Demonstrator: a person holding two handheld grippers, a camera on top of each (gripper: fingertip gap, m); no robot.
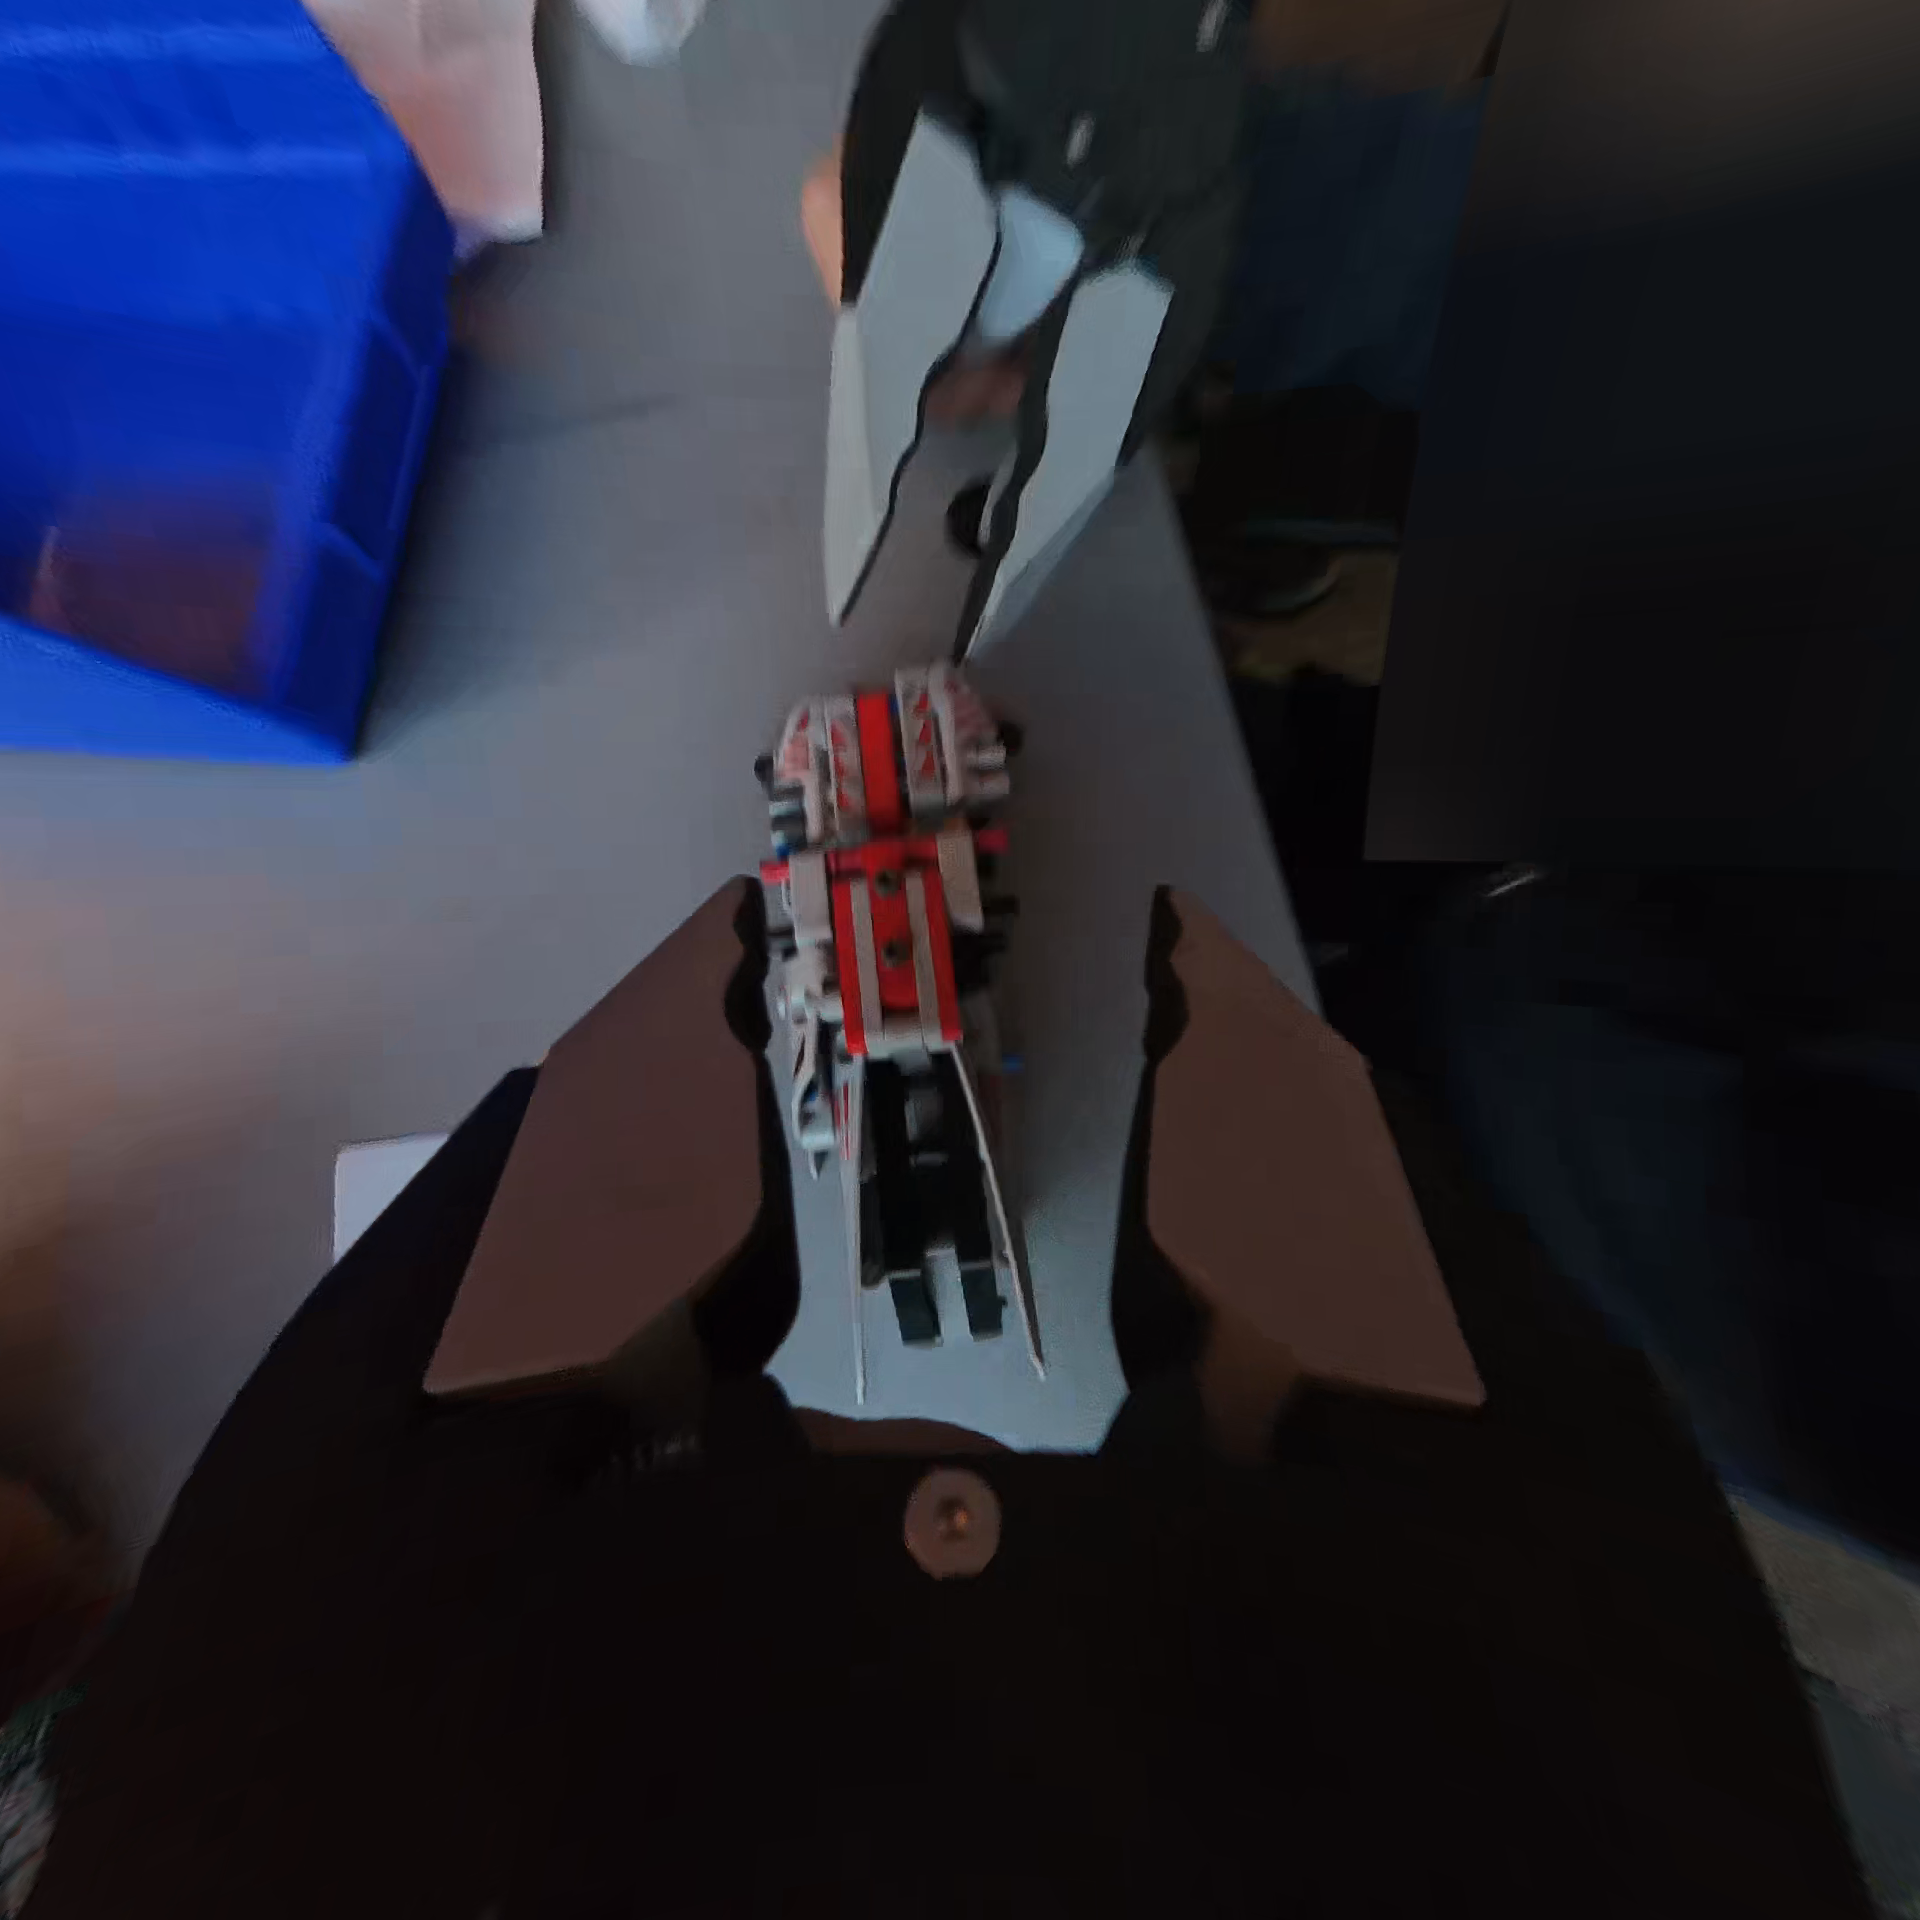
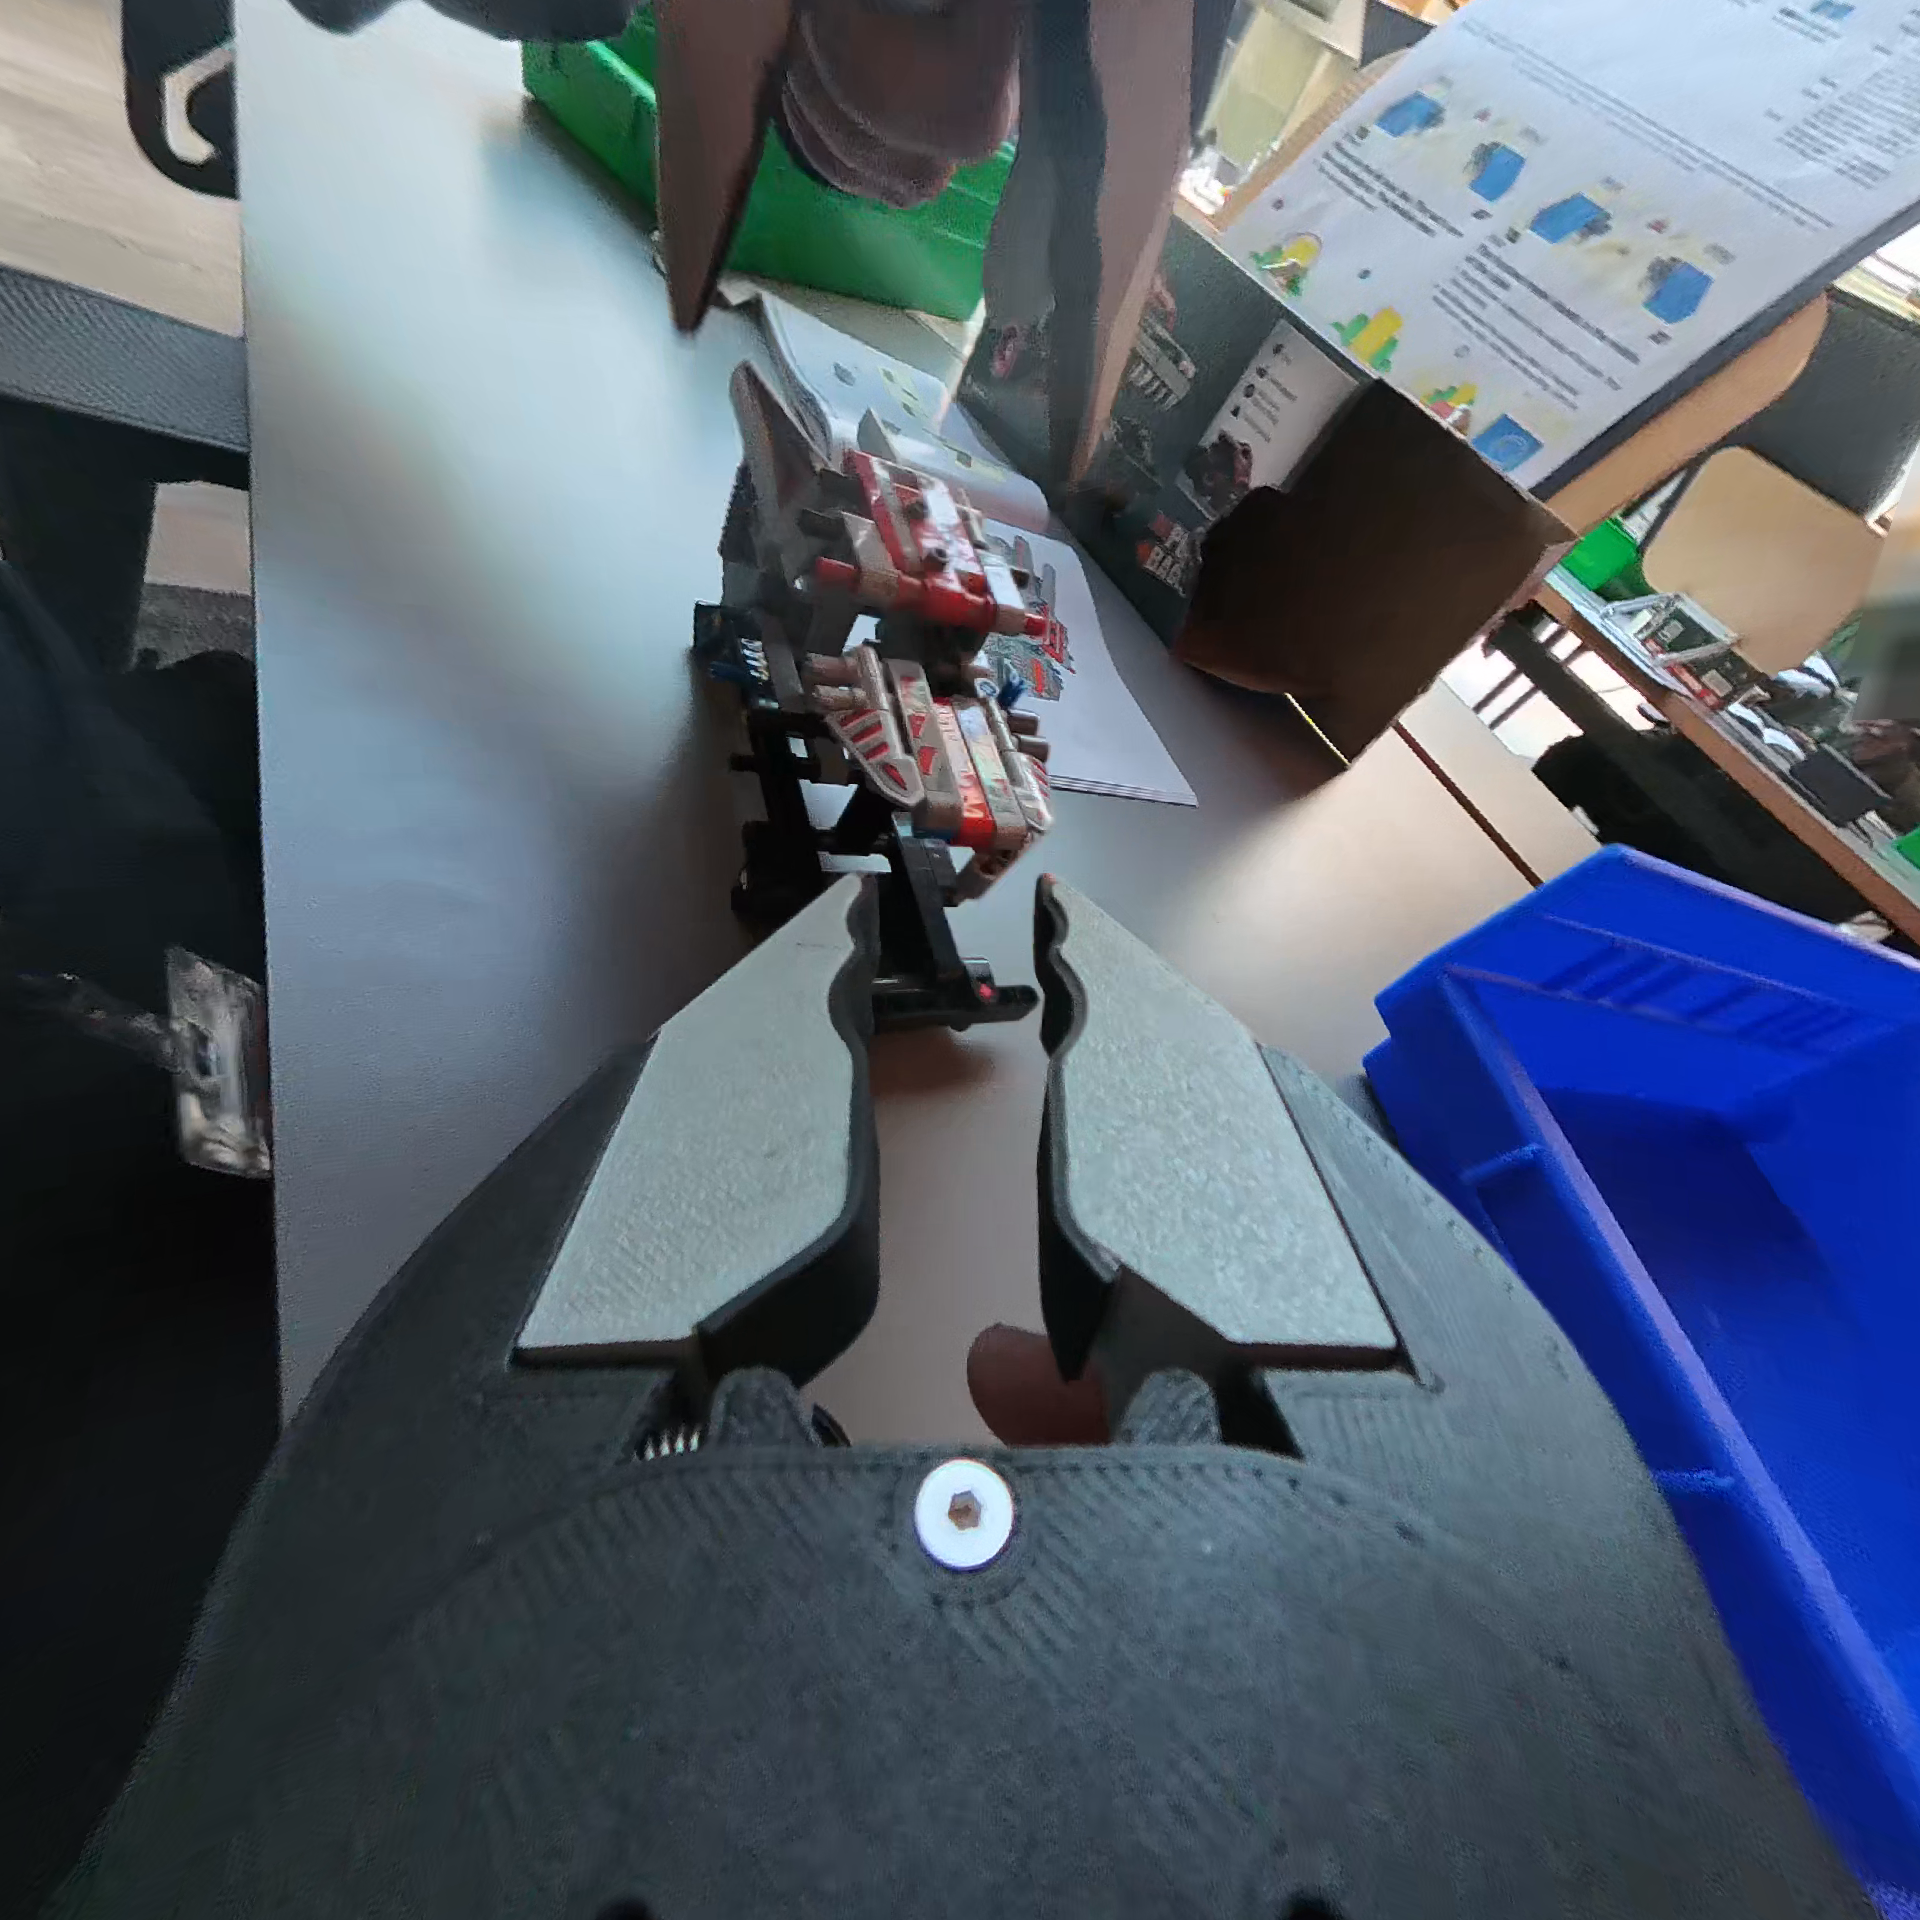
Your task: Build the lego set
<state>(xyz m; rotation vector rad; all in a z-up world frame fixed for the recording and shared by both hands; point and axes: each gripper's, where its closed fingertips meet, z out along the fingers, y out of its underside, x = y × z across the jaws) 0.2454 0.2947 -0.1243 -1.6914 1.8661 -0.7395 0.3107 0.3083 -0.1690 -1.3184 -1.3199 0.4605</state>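
**Inspector:** Where is the lego model standing?

**Assistant:** On the grey counter, partly over the open instruction booklet, with the set's box just beyond the model and the blue bin off to one side.

**Inspector:** The tongs?

**Assistant:** Left tongs are apart and straddle one end of the model, gripping nothing. Right tongs are apart too, empty, at the black frame on the opposite end.

**Inspector:** Progress?

**Assistant:** Well advanced, in my judgement: red-and-white panels sit on a black chassis. I see no wheels fitted, though the left view is blurred, so that may be wrong. No loose part is held for fitting.
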